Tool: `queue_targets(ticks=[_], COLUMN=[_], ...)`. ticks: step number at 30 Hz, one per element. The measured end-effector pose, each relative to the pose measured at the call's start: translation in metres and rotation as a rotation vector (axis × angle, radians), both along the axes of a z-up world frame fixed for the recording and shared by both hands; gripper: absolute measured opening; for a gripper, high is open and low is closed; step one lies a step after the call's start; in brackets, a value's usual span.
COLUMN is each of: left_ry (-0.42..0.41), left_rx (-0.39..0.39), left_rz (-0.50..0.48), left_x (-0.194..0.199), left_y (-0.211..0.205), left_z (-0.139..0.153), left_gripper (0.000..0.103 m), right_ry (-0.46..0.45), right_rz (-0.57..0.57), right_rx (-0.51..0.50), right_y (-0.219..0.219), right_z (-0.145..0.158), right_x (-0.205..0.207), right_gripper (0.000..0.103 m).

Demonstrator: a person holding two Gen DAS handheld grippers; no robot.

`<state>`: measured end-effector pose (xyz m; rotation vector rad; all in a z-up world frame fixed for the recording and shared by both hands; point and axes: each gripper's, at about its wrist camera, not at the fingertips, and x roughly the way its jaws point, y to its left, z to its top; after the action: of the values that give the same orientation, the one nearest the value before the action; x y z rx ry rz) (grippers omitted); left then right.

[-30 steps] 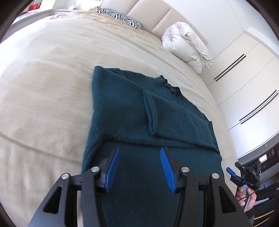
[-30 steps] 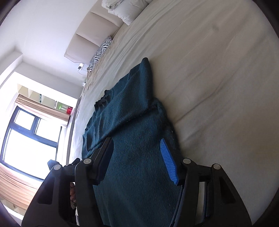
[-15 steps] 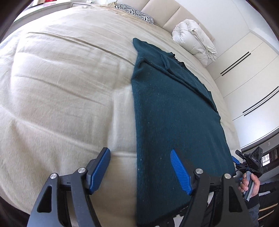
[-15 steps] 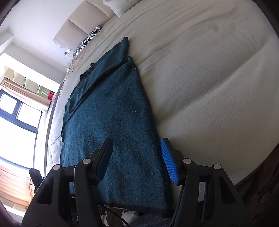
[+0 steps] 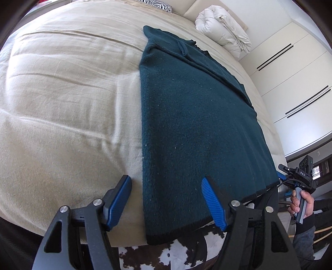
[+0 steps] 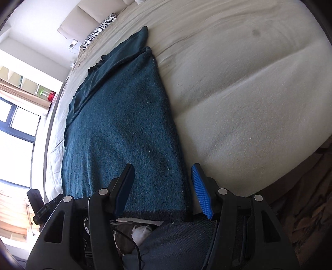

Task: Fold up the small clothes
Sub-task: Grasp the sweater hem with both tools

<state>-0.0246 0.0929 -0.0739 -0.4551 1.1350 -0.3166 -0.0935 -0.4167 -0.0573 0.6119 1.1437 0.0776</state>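
**Both tools line up on the sweater's near hem**

A dark teal sweater lies flat on the bed, sleeves already folded in across the chest, so it forms one long narrow panel. Its long axis runs from the foot edge of the bed toward the headboard: the black-trimmed hem hangs just over the near edge of the mattress and the neckline points away, toward the zebra pillow and the rolled white duvet.

The left tool hovers above the hem's left corner with its jaws spread wide, one blue pad over bare sheet and the other over the knit, straddling the side edge. The right tool does the same at the opposite corner, jaws apart, one pad on each side of the sweater's right edge. Neither grips anything.

This placement reads as preparation for a lengthwise fold: taking both hem corners at once would let the person carry the bottom up toward the neckline without skewing the panel. The sweater sits close to the foot of the bed, probably so the hem is within reach. The thick knit should hold a crease loosely.
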Motion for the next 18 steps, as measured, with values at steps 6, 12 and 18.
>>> queue_targets(ticks=[6,12,18], left_ry=[0.033,0.055,0.081], left_rx=[-0.051,-0.074,-0.097], left_rz=[-0.010,-0.013,0.006], left_x=[-0.004,-0.004,-0.003], left_y=[0.004,0.005,0.012], left_z=[-0.002,-0.005,-0.007], left_gripper=[0.069,0.069,0.059], right_ry=[0.042,0.034,0.025], right_rz=[0.020,0.005,-0.002], right_rx=[0.017,0.078,0.102], right_y=[0.002,-0.005,-0.007], right_z=[0.003,0.002,0.000], right_x=[-0.008,-0.018,-0.024], right_gripper=[0.055,0.055,0.051])
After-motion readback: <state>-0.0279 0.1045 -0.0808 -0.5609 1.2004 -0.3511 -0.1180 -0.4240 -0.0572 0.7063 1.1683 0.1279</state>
